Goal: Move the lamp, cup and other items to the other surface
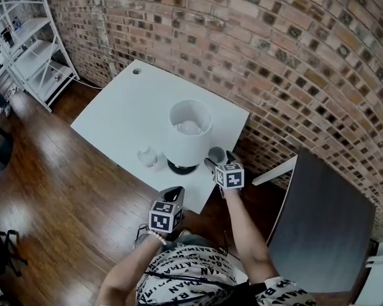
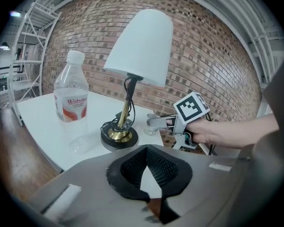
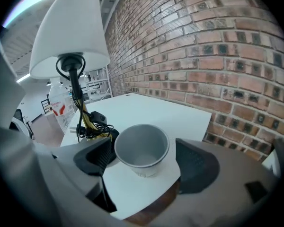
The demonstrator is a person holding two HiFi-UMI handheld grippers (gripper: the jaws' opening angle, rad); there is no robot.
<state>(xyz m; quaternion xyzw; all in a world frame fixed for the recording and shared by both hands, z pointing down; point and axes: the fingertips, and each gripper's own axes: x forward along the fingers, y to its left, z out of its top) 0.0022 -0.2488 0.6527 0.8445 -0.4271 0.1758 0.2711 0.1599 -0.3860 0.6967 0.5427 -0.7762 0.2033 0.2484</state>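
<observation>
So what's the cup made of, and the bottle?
The cup looks like matte grey metal or plastic; its dull, even sheen leaves that open. The bottle looks like clear plastic: see-through, with a printed label and a white cap.

White-shaded lamp [image 1: 188,136], grey cup [image 3: 142,148] and seemingly empty bottle [image 2: 71,96] stand upright together.

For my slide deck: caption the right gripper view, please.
Open right gripper straddling a grey cup on the white table, beside the lamp.

White table [image 1: 124,104] — lamp [image 1: 190,132], cup [image 1: 216,154], water bottle [image 1: 147,157] on top
</observation>
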